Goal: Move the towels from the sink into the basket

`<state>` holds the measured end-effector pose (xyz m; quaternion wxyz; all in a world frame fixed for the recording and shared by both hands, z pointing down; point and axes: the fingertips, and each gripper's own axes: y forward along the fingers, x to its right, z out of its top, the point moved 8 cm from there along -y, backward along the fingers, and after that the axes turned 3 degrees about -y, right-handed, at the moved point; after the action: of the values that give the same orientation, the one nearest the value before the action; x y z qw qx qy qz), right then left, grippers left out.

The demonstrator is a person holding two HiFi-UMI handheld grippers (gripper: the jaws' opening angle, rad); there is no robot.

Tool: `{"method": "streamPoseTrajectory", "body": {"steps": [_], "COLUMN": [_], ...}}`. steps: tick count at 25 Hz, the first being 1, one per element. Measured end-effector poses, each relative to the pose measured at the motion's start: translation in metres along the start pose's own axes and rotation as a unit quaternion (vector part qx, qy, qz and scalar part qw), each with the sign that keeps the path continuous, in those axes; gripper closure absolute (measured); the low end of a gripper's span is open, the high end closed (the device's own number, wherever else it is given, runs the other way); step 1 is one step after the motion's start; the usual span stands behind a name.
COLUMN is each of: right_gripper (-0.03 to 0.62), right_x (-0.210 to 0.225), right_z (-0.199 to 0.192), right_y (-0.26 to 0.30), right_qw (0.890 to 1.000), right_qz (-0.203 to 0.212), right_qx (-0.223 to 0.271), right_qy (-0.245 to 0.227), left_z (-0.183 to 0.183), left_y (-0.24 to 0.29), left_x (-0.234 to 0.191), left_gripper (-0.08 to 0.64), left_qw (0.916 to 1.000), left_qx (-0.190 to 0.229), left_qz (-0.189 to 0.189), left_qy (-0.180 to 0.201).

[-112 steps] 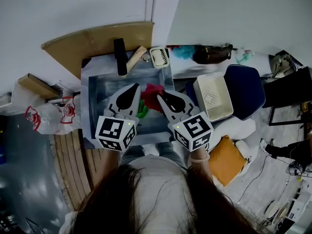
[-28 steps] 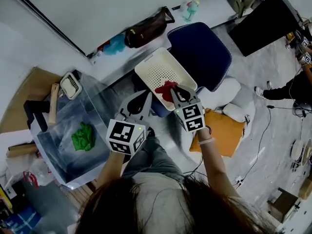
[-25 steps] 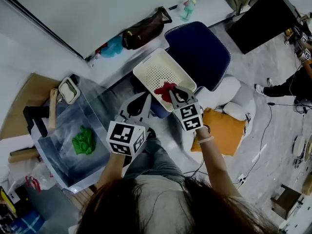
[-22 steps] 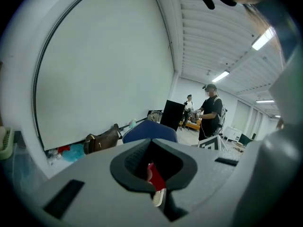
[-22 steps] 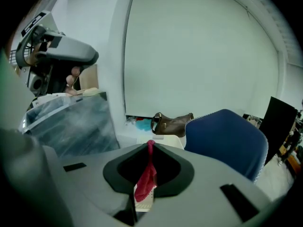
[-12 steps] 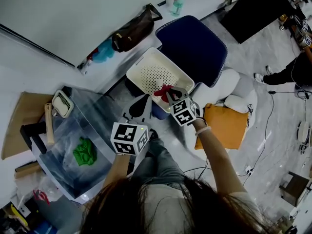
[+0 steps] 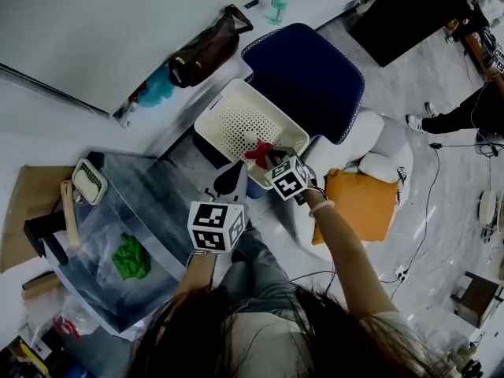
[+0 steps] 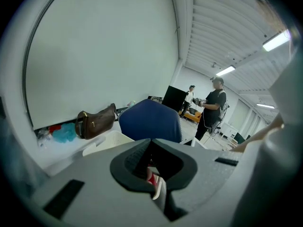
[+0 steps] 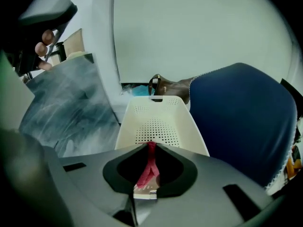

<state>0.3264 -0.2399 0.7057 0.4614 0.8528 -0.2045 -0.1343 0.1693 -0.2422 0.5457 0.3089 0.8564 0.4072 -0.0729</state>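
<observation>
The red towel (image 9: pixel 150 167) was pinched between the jaws of the right gripper (image 7: pixel 266 157), a narrow fold of it running up through the nearly closed tips. In the head view it hung at the near rim of the white perforated basket (image 7: pixel 214 110), held above the basket rather than lying in it. The green towel (image 7: pixel 128 257) lay crumpled on the bottom of the sink (image 7: pixel 161 211), well apart from the basket.

The left gripper (image 7: pixel 231 181) was held between sink and basket, just beside the right one. Its jaw tips were together and nothing was clamped in them. A scrap of red showed in the opening behind its tips in the left gripper view. That was probably the red towel seen beyond, though the view was too cramped to be sure.

The basket stood just beside a dark blue chair (image 7: pixel 307 77). A brown bag (image 7: pixel 203 47) lay along the foot of the wall behind the basket. An orange cushion (image 7: pixel 358 203) lay on the floor at the person's right, and a white slotted dish (image 7: pixel 88 181) sat at the sink's far corner.
</observation>
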Motion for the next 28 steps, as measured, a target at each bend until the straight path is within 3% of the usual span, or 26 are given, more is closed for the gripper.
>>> {"method": "streamPoseTrajectory", "body": {"steps": [4,7,12,28], "right_gripper": [0.54,0.481,0.469,0.536], "right_x": [0.003,0.002,0.0,-0.015], "right_z": [-0.006,-0.009,-0.009,0.002], "right_y": [0.008,0.009,0.002,-0.071], "right_qw": [1.0,1.0,1.0,0.997], "right_qz": [0.002,0.007,-0.005,-0.051], "right_qx": [-0.016,-0.024,-0.022,0.042], "right_qy": [0.003,0.01,0.018,0.046], "left_z": [-0.002,-0.001,0.006,0.025], "left_y": [0.003,0.001,-0.007,-0.065], "left_x": [-0.001,-0.002,0.004,0.036], "left_gripper": [0.552,0.552,0.551,0.551], "left_qw": [1.0,1.0,0.9999,0.9976], "left_qx": [-0.006,-0.004,0.005,0.058], "left_qz": [0.001,0.003,0.006,0.035], "left_qy": [-0.002,-0.007,-0.006,0.016]}}
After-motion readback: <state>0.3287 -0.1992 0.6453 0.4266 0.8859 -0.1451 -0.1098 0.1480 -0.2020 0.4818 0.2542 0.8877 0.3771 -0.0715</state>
